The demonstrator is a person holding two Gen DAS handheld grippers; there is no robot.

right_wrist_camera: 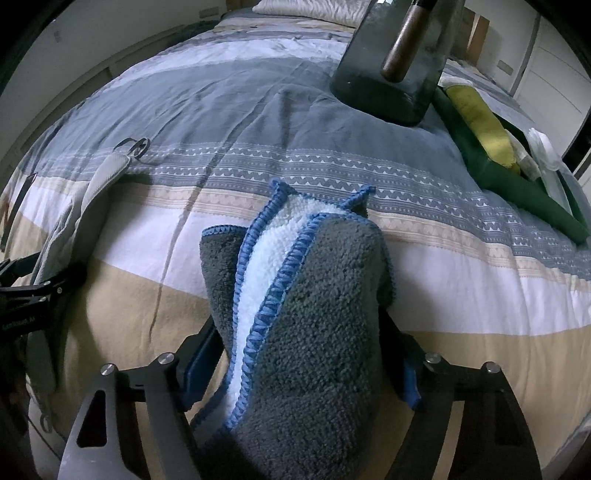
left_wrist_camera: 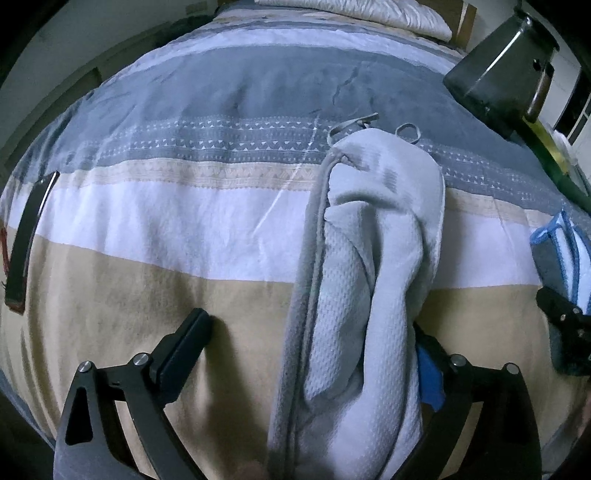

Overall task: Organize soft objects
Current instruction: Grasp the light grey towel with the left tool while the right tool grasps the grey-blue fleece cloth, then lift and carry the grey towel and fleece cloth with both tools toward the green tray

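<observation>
A light grey waffle-weave cloth [left_wrist_camera: 369, 266] with hanging loops lies lengthwise on the striped bedspread [left_wrist_camera: 166, 229]. My left gripper [left_wrist_camera: 310, 332] stands open around it. Its left finger [left_wrist_camera: 192, 332] is clear of the fabric, and its right finger is mostly hidden behind the cloth. A dark grey fluffy towel [right_wrist_camera: 325, 325] with blue stitched edging and a white inner side is bunched between the fingers of my right gripper [right_wrist_camera: 303, 362]. Both blue pads [right_wrist_camera: 199, 362] press against its sides. The same towel [left_wrist_camera: 565, 258] shows at the right edge of the left wrist view.
A dark box with a brown wooden handle [right_wrist_camera: 391, 55] stands on the bedspread [right_wrist_camera: 184, 110] at the back right. Beside it is a green tray [right_wrist_camera: 524, 192] holding a yellow cloth and white items. A pillow [left_wrist_camera: 369, 11] lies at the head. A flat dark object [left_wrist_camera: 26, 236] rests far left.
</observation>
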